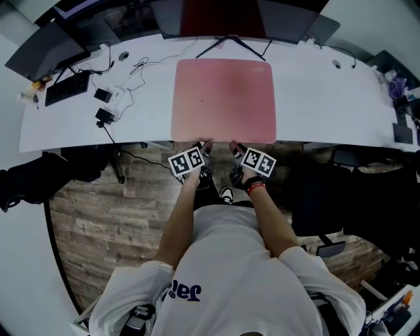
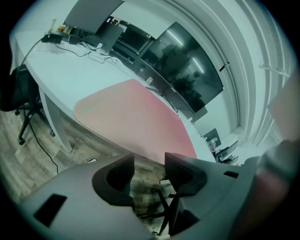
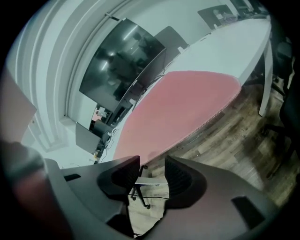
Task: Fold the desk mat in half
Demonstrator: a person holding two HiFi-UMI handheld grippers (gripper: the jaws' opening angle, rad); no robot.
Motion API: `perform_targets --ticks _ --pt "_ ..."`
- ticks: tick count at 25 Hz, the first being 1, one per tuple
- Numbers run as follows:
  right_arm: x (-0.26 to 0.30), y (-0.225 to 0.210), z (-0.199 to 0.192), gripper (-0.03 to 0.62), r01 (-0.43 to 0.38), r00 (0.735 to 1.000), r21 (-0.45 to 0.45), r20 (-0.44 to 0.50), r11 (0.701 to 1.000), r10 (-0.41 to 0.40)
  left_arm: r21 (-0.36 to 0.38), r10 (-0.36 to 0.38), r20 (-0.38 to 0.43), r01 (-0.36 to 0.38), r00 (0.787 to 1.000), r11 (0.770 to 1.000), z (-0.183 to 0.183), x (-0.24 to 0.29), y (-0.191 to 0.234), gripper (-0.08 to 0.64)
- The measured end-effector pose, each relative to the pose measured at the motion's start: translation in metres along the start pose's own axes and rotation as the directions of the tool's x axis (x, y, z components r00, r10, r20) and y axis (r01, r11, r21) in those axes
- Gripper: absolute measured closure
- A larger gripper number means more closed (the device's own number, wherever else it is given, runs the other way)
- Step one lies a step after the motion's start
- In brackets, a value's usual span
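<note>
A pink desk mat [image 1: 223, 98] lies flat and unfolded on the white desk [image 1: 315, 92], its near edge along the desk's front edge. My left gripper [image 1: 205, 146] and right gripper [image 1: 234, 146] hang side by side just in front of that edge, over the floor. In the left gripper view the pink mat [image 2: 136, 117] spreads ahead of the left gripper [image 2: 149, 161], whose jaws stand apart with only floor between them. In the right gripper view the right gripper [image 3: 152, 164] is open too, nothing in it, with the mat [image 3: 183, 103] just beyond.
A black keyboard [image 1: 65, 88], a white adapter [image 1: 108, 97] and loose cables lie on the desk's left. Dark monitors [image 1: 223, 16] on a stand [image 1: 230, 42] line the back edge. Black office chairs stand at left [image 1: 39, 177] and right [image 1: 341, 190] on the wooden floor.
</note>
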State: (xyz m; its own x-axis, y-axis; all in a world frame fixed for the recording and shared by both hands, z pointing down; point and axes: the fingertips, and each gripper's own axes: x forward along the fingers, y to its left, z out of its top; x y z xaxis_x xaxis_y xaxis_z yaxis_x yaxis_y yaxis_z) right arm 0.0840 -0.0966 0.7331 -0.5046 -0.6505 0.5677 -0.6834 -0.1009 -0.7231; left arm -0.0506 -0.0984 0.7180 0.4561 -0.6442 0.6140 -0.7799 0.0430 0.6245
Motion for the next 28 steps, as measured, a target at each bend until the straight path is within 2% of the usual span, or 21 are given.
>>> perform_targets --ticks 3,12,15,20,25,28 --pt "0.002 -0.001 0.001 0.413 -0.018 1.000 0.056 0.013 0.998 0.018 -0.063 -0.014 -0.004 0.013 1.000 0.998 -0.002 0.004 0.004 0.342" --pt "0.012 -0.006 0.006 0.422 -0.044 0.999 0.152 0.029 0.987 0.041 -0.183 -0.049 -0.015 0.046 0.999 0.982 -0.003 0.018 0.009 0.348" --pt "0.013 -0.005 0.008 0.437 -0.048 0.998 0.163 0.036 0.985 0.043 -0.225 -0.059 0.006 0.058 0.998 0.973 0.001 0.020 0.009 0.370" --pt "0.012 -0.005 0.011 0.489 -0.042 0.998 0.172 0.043 0.984 0.035 -0.247 -0.039 0.015 0.042 0.999 0.968 0.002 0.020 0.013 0.416" --pt "0.009 -0.002 0.015 0.534 -0.054 0.997 0.169 0.055 0.984 0.045 -0.295 -0.036 0.033 0.045 0.999 0.954 0.005 0.019 0.013 0.497" --pt "0.008 0.000 0.016 0.549 -0.057 0.997 0.165 0.060 0.985 0.048 -0.294 -0.038 0.036 0.047 0.999 0.955 0.006 0.017 0.011 0.522"
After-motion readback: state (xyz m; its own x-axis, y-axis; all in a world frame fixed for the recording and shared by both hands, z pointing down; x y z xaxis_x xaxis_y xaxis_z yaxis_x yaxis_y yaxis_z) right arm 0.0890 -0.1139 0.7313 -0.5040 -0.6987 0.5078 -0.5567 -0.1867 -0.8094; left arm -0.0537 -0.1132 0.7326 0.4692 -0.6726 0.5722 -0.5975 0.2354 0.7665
